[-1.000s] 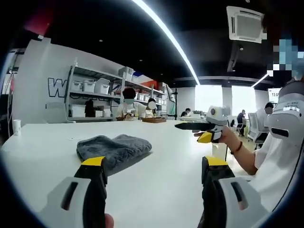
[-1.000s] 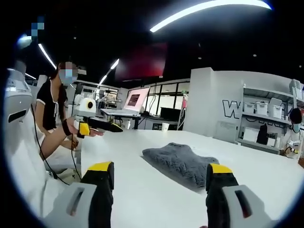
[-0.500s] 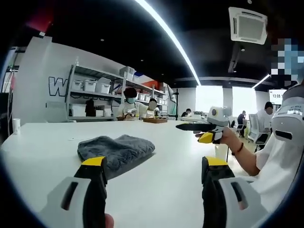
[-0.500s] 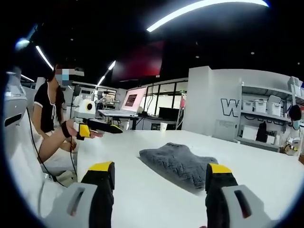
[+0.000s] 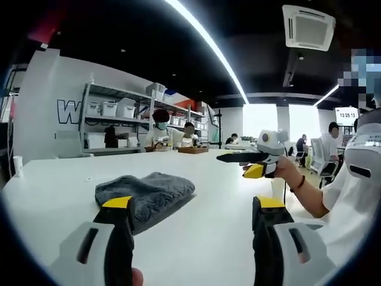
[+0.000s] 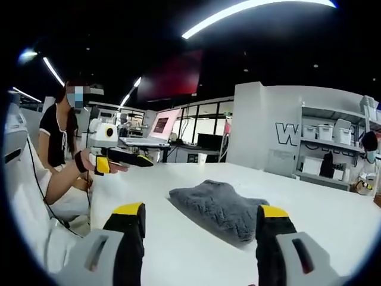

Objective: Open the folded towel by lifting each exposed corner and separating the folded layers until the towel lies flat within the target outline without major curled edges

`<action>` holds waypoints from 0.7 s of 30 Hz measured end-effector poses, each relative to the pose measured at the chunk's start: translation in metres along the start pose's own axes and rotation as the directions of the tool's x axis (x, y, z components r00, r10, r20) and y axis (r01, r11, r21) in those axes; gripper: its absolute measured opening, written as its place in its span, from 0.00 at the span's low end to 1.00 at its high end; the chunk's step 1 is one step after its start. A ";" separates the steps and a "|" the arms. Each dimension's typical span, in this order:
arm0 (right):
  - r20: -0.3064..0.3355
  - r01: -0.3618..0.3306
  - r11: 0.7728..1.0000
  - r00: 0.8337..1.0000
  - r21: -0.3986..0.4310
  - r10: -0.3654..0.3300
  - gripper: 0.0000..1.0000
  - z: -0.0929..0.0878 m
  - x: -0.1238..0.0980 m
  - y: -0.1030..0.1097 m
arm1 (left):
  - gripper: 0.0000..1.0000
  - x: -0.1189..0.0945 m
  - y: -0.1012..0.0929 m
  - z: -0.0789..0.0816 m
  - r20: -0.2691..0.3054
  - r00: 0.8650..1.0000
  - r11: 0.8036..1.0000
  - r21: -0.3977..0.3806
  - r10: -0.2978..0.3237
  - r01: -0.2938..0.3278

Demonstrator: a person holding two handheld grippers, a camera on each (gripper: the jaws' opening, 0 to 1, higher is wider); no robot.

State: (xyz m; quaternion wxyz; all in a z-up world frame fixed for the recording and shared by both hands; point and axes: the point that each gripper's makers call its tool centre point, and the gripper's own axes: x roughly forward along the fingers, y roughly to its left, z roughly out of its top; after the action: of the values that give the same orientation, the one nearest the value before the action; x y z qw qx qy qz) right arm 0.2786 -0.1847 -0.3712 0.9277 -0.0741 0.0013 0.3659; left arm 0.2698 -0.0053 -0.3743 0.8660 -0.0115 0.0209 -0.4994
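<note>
A grey folded towel (image 5: pixel 146 189) lies on the white table (image 5: pixel 208 238), a little ahead and left of my left gripper (image 5: pixel 193 205), which is open and holds nothing. In the right gripper view the same towel (image 6: pixel 217 202) lies just ahead, between the jaw lines of my right gripper (image 6: pixel 199 211), also open with nothing in it. Both grippers hover low over the table, short of the towel. The right gripper (image 5: pixel 247 159) shows side-on in a hand at the right of the left gripper view. The left gripper (image 6: pixel 119 159) shows likewise at the left of the right gripper view.
A person in white sits at the table edge (image 5: pixel 351 196). Shelves with white bins (image 5: pixel 110 110) stand behind the table, with several people (image 5: pixel 161 128) working at the back. A small white cup (image 5: pixel 16 165) stands at the far left. Desks with a monitor (image 6: pixel 166 126) lie beyond.
Both views have drifted slightly with the hands. The towel lies as before, folded, and neither gripper has touched it.
</note>
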 end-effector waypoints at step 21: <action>0.003 -0.002 1.000 1.000 0.012 0.002 0.71 0.003 0.008 -0.009 | 0.77 0.022 0.011 -0.003 -0.009 1.000 1.000 -0.005 -0.001 0.001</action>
State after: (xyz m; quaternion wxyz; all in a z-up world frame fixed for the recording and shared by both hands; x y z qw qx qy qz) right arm 0.2900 -0.1856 -0.3675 0.9278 -0.0681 0.0023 0.3668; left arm 0.2903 -0.0187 -0.3784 0.8657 -0.0112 0.0260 -0.4997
